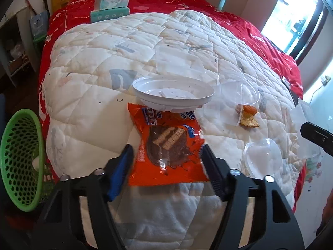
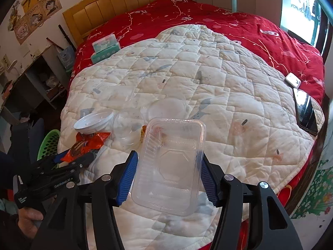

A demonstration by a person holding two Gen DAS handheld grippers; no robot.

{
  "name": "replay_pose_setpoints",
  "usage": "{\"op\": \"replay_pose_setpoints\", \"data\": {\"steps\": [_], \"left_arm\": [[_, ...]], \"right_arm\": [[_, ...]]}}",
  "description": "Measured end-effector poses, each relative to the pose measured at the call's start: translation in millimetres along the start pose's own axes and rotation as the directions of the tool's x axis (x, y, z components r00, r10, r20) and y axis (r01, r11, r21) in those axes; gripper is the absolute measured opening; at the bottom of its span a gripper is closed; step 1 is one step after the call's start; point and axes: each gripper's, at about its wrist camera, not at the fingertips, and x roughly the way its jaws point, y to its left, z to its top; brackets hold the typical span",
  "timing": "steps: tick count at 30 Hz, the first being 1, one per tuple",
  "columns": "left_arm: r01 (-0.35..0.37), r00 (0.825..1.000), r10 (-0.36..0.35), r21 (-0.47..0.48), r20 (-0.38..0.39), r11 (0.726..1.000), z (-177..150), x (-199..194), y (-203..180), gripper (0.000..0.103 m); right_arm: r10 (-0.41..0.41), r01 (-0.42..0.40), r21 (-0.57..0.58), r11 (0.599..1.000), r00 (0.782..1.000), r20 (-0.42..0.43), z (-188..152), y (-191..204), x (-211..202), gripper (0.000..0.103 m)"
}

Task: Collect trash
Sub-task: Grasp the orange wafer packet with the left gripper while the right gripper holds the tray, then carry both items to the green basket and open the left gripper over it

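I see the bed (image 2: pixel 260 41) filling both views, its red cover mostly hidden under a white quilted blanket (image 2: pixel 208 79) where the rubbish lies scattered. Off the bed's left edge, down on the floor, sits the green mesh basket (image 1: pixel 19 158), tipped toward me in the left wrist view. My right tongs (image 2: pixel 167 175) hold a clear plastic tray (image 2: pixel 170 166) lifted above the blanket's near edge, the blue pads pressed against its two long sides. My left tongs (image 1: pixel 167 158) are spread wide on either side of the orange snack wrapper (image 1: pixel 166 145), which lies flat on the blanket; neither finger seems to touch it. The wrapper's far end is tucked under a white plastic bowl (image 1: pixel 172 92) that rests partly on top of it. Beyond and to the right of the bowl are clear plastic lids and cups (hard to separate against the white fabric), with a bit of orange food scrap (image 1: pixel 248 115) poking from beneath one. A clear heart-shaped container (image 1: pixel 262 156) sits near the blanket's right front corner. At the head end, two tissue packs (image 2: pixel 105 49) are stacked, and a dark phone (image 2: pixel 306 112) lies by the right edge.
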Motion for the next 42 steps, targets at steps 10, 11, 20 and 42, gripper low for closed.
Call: {"op": "replay_pose_setpoints", "data": {"steps": [10, 11, 20, 42], "left_arm": [[0.061, 0.998, -0.061, -0.009, 0.023, 0.998, -14, -21, 11, 0.058], [0.066, 0.997, -0.065, -0.012, 0.027, 0.998, -16, -25, 13, 0.058], [0.083, 0.994, -0.079, -0.056, 0.074, 0.995, -35, -65, 42, 0.058], [-0.141, 0.965, 0.206, -0.339, 0.161, 0.930, -64, -133, 199, 0.058]], "right_arm": [[0.026, -0.026, -0.029, 0.999, 1.000, 0.005, -3, 17, -5, 0.056], [0.030, -0.030, -0.031, 0.999, 1.000, 0.007, -4, 19, -6, 0.056], [0.077, -0.076, -0.062, 0.995, 0.997, 0.011, -6, 44, -11, 0.056], [0.219, -0.225, -0.221, 0.949, 0.974, -0.052, -10, 158, 6, 0.056]]}}
